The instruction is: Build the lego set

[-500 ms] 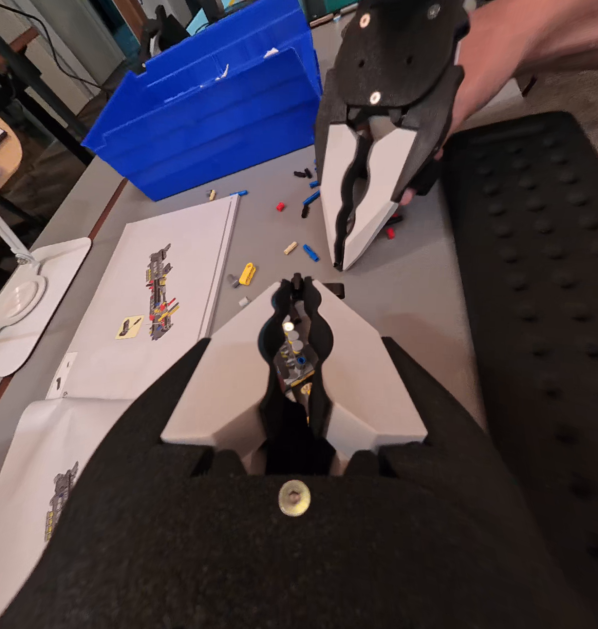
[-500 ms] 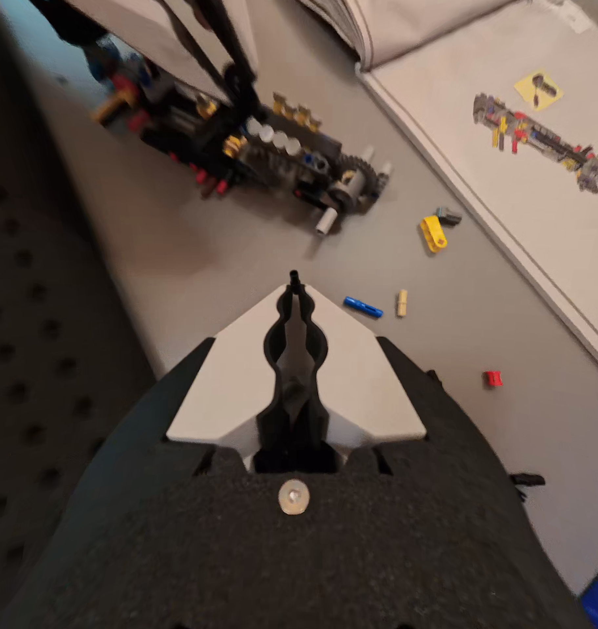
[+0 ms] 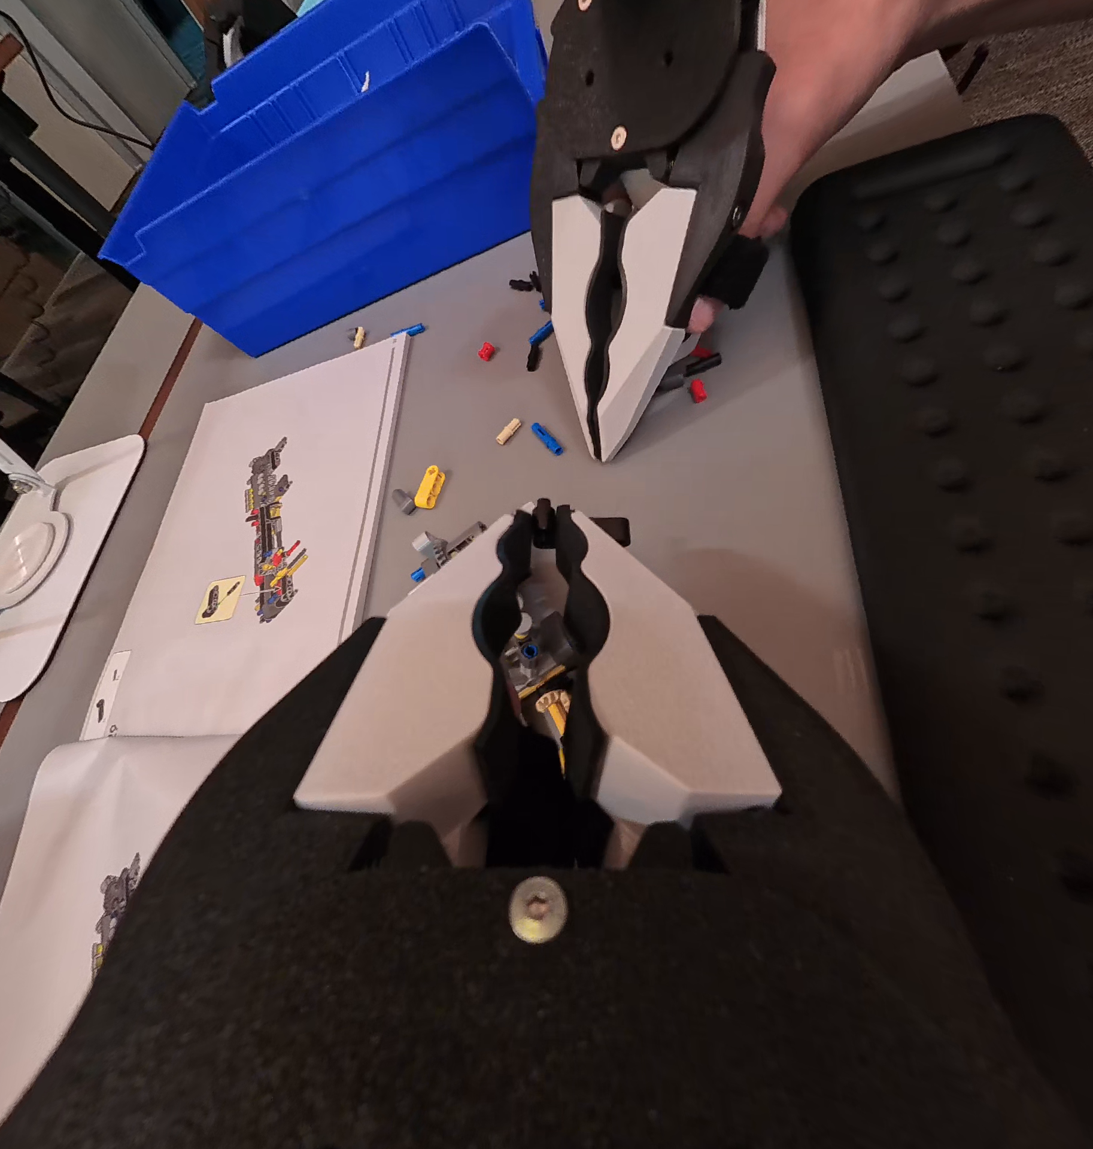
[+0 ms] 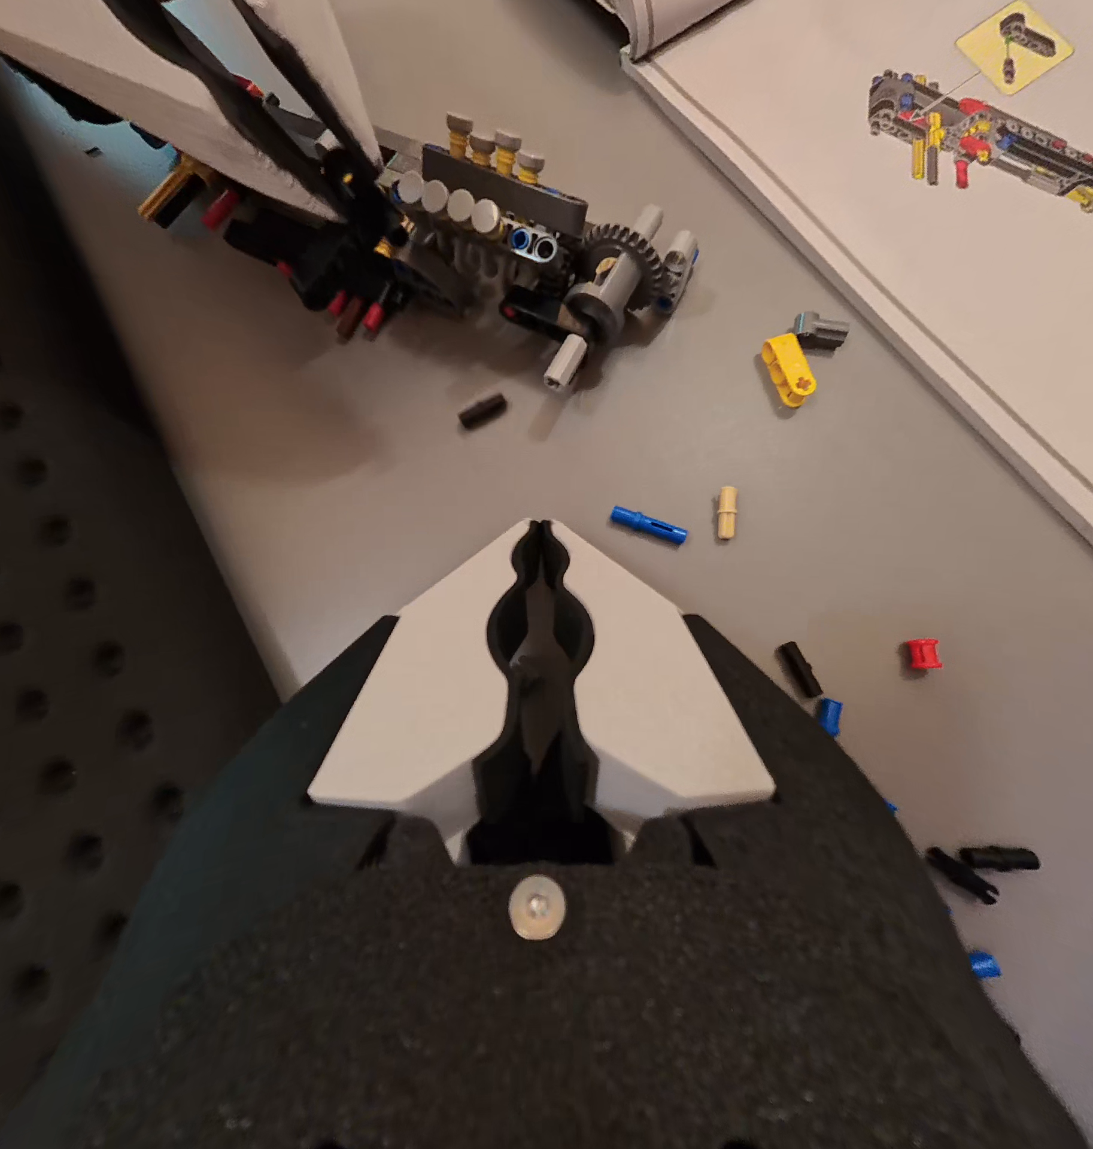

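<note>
Left to right on the grey tabletop (image 3: pixel 749 497), past tense. White lamp base (image 3: pixel 40 559) sat at the left edge, blue bins (image 3: pixel 345 186) at the far left corner. Open manual (image 3: pixel 295 497) lay just right of the lamp base, page showing the build diagram. Past the manual's right edge: grey connector (image 3: pixel 402 500) touching a yellow beam (image 3: pixel 431 487), then tan pin (image 3: pixel 508 431) and blue pin (image 3: pixel 547 438) side by side but apart, red bush (image 3: pixel 485 351) farther back.

Left gripper (image 3: pixel 544 516) was clamped on the model (image 4: pixel 500 242), fingers nearly together with the dark frame pinched between the tips; the model rested on the tabletop near its middle, gear and grey axle end pointing toward the manual, row of grey-capped pistons on top. A loose black pin (image 4: pixel 482 410) lay just in front of the model, not touching it.

Right gripper (image 4: pixel 541 528) was closed tip to tip, nothing visible between the fingers; the tips sat low over the tabletop just right of the blue pin, cannot tell if touching. A hand (image 3: pixel 842 93) held it from the far side. More black pins (image 4: pixel 982 864), a red one (image 3: pixel 697 390) and blue bits were scattered behind it.

Black dimpled mat (image 3: pixel 967 497) ran along the right edge of the tabletop
</note>
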`<state>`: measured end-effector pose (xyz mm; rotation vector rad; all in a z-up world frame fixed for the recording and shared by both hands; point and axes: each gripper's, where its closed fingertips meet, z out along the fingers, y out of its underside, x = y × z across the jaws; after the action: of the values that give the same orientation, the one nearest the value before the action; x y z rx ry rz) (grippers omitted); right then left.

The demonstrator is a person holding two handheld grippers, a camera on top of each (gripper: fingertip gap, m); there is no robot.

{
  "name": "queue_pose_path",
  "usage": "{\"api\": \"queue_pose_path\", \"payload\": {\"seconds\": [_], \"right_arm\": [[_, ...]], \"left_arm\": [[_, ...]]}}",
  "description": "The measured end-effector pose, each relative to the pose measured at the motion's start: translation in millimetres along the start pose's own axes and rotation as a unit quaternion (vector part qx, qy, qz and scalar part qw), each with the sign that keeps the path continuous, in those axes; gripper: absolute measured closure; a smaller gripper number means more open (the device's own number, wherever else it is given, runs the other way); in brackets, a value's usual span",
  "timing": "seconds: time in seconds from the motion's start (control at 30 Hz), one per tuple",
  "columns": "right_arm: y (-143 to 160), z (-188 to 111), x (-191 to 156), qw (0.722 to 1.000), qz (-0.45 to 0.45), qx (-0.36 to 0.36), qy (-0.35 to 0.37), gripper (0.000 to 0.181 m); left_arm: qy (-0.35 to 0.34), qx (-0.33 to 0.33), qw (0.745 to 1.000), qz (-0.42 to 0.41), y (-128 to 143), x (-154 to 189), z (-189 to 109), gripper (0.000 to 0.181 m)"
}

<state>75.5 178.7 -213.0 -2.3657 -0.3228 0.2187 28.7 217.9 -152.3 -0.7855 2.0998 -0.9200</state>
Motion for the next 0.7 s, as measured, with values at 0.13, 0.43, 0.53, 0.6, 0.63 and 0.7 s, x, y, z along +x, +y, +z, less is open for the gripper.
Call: {"api": "queue_pose_path", "payload": {"seconds": [0.13,0.43,0.53,0.6,0.63,0.7], "right_arm": [[-7.2,0.9,-9.4,1.0,0.019,0.0,-0.021,0.165],[-47.6,42.5,-38.8,0.998,-0.03,0.007,0.046,0.162],[-46.7,46.1,-36.4,0.999,-0.029,-0.006,0.03,0.161],[-47.3,47.0,-32.7,0.999,-0.035,-0.009,0.034,0.161],[-48.9,47.6,-32.4,0.999,-0.043,-0.007,0.032,0.161],[-51.9,49.4,-35.4,0.998,-0.063,0.0,0.016,0.163]], "left_arm": [[-0.021,-0.006,1.0,0.014,2.4,-9.9,-4.9,0.175],[-0.09,0.012,0.993,-0.071,14.6,-71.1,-35.5,0.175],[-0.087,0.013,0.993,-0.081,16.6,-73.2,-36.1,0.175],[-0.085,0.007,0.994,-0.071,17.7,-70.7,-34.3,0.175],[-0.083,0.005,0.994,-0.065,17.9,-68.7,-33.1,0.175],[-0.076,0.006,0.995,-0.059,16.4,-64.0,-31.3,0.175]]}}
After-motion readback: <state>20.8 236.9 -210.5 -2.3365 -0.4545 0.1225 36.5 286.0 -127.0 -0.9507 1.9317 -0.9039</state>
